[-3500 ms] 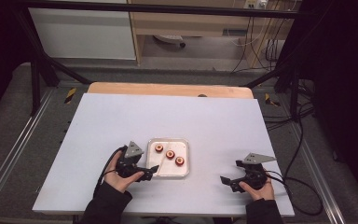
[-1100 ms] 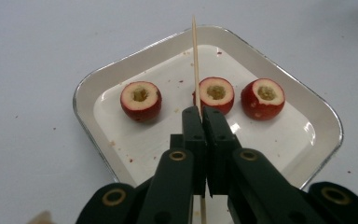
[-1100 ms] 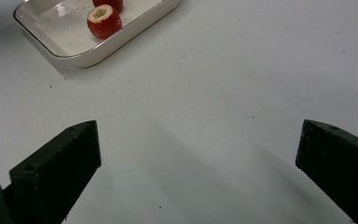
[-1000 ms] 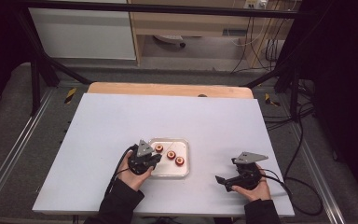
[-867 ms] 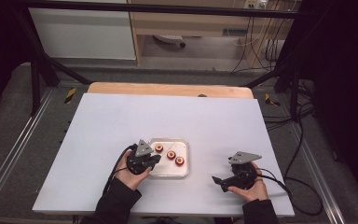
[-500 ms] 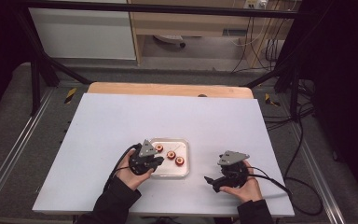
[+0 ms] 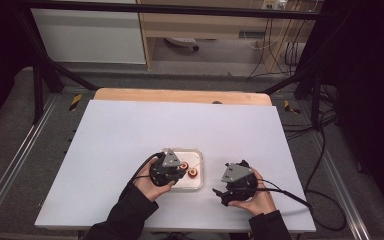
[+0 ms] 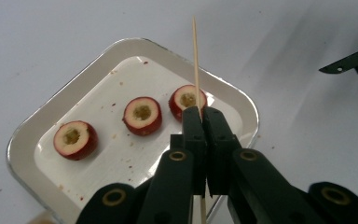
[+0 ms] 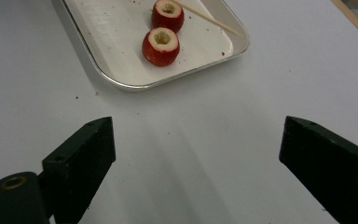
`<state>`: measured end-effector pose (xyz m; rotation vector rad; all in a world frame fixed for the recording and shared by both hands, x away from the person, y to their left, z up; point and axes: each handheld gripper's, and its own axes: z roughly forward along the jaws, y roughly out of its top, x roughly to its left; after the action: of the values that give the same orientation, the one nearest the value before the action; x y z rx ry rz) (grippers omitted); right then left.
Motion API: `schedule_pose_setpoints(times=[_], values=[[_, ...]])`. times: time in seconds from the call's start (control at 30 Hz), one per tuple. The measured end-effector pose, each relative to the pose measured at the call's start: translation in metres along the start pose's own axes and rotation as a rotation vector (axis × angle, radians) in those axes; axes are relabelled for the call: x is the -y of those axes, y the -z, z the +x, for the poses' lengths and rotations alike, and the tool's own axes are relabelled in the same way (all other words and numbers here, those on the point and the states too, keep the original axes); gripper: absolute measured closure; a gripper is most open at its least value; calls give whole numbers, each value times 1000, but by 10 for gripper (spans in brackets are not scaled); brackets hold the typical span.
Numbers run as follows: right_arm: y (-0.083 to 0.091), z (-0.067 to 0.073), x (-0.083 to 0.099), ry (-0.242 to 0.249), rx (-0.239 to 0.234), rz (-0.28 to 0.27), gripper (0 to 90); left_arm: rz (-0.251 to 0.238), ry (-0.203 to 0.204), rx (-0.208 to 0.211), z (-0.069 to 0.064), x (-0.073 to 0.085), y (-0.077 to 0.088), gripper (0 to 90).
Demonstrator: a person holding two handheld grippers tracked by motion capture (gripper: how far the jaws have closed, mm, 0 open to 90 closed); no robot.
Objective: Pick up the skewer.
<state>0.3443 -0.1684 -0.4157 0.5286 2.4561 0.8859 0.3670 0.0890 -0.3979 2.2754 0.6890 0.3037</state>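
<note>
The left hand-held gripper [image 8: 200, 122] was clamped tight on a thin wooden skewer [image 8: 196, 65], which stood pinched between its two black jaws and ran up past them over the tray [image 8: 37, 135]. In the left gripper view the skewer crossed in front of the nearest of three cored red fruit pieces [image 8: 142, 115]; whether its tip touched that piece could not be told. The three pieces, red-skinned with pale flesh and a hollowed centre, lay in a row on the white tray, apart from one another, among small red flecks. From the high view the tray [image 7: 196, 181] sat on the white worktop [image 7: 180, 130] near the person's edge, with the left hand-held gripper [image 7: 172, 172] over its left part and two of the fruit pieces [image 7: 192, 173] showing to the right of it. The right hand-held gripper [image 7: 219, 192] was held just beside the tray, to its right, over bare worktop. Its jaws stood wide apart with nothing between them, though they had just been closing a little. In the right gripper view those jaws [image 9: 193, 158] pointed toward the tray's rim [image 9: 121, 84], where two fruit pieces [image 9: 161, 46] and the far end of the skewer [image 9: 207, 18] lay in sight.
</note>
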Motion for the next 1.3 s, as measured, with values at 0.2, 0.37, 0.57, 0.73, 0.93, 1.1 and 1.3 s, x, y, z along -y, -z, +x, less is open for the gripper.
schedule_pose_setpoints(times=[0.2, 0.37, 0.57, 0.73, 0.93, 1.1, 1.3], values=[[1, 4, -6, 75, 4, 13, 149, 29, -40, 25, -7, -10, -7, 884], [5, 7, -9, 154, 25, -4, 197, 56, -65, 44, -11, -14, -15, 884], [3, 9, -9, 292, 41, 8, 324, 78, -106, 71, -21, -23, -23, 884], [2, 11, -9, 412, 41, 19, 434, 79, -134, 91, -32, -32, -26, 884], [0, 14, -6, 527, 43, 32, 525, 87, -171, 113, -43, -38, -30, 884], [-1, 14, -5, 603, 31, 45, 586, 92, -196, 124, -49, -41, -30, 884], [-2, 14, -4, 674, 34, 52, 684, 99, -200, 129, -50, -40, -31, 884]])
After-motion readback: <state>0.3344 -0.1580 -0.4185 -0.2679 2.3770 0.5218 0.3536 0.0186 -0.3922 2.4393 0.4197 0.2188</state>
